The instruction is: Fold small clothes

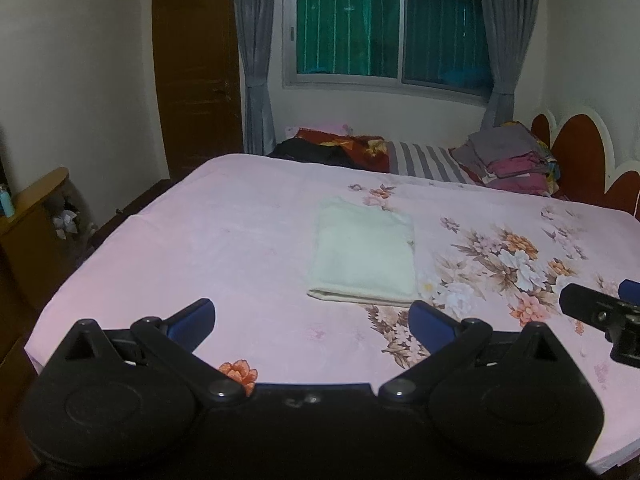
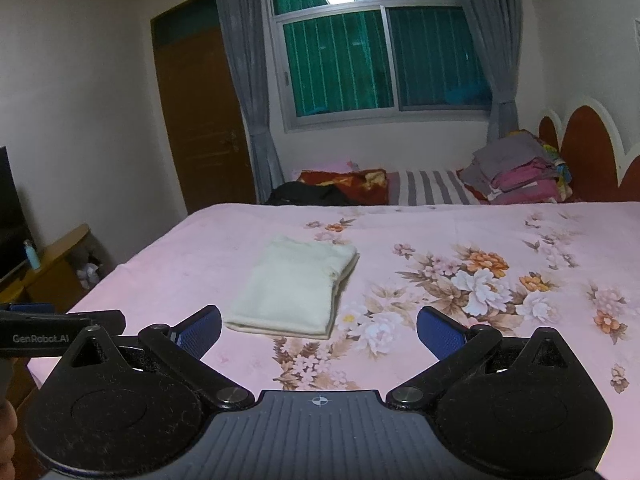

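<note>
A folded cream cloth (image 1: 362, 254) lies flat on the pink floral bed sheet (image 1: 200, 240), near the middle of the bed. The left gripper (image 1: 312, 318) hovers just short of the cloth's near edge, its blue-padded fingers (image 1: 192, 316) spread wide and holding nothing. The right gripper (image 2: 319, 330) hangs beside it with fingers (image 2: 440, 334) equally wide apart and empty, the cloth ahead and slightly left

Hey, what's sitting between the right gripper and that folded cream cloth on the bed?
Nothing: only bare pink floral bedsheet lies between the open right gripper and the cream cloth, as the right wrist view shows.
</note>
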`<state>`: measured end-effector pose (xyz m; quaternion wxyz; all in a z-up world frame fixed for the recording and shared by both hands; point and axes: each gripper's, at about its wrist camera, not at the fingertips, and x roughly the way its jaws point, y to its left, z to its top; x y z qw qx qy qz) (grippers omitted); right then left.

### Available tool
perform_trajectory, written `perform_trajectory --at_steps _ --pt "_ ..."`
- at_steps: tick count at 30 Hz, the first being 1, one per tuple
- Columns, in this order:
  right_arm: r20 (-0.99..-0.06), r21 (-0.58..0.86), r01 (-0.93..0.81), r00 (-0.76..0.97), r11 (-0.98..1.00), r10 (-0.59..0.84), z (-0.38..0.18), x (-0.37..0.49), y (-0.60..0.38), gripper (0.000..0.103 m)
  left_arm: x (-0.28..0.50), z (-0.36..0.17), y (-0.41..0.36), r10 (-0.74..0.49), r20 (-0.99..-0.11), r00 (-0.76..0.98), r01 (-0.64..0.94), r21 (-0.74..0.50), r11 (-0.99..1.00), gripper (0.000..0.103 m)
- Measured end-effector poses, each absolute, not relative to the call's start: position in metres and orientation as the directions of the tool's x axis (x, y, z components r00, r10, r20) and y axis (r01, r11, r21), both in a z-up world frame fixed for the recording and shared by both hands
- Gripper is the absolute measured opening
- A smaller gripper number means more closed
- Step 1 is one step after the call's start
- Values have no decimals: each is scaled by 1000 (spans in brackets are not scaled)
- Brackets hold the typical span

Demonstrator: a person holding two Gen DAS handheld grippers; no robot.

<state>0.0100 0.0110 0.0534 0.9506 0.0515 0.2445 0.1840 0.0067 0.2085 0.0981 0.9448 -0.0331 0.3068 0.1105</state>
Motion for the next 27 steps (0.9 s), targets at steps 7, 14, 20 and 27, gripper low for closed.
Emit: perform_trajectory --at_steps 7,14,20,27 --pt "-446 190 -331 810 924 382 52 13 15 103 3 101 211 187 -581 792 -231 -2 973 102" --pt "-443 193 -340 807 920 391 51 14 16 103 7 101 212 191 -588 786 -239 -4 971 103" --pt "-444 197 -341 805 919 394 50 15 16 103 7 101 213 191 -588 786 -239 -5 971 103" --pt "-448 198 -339 804 920 392 48 16 16 103 8 100 213 187 -593 783 -235 -4 972 103"
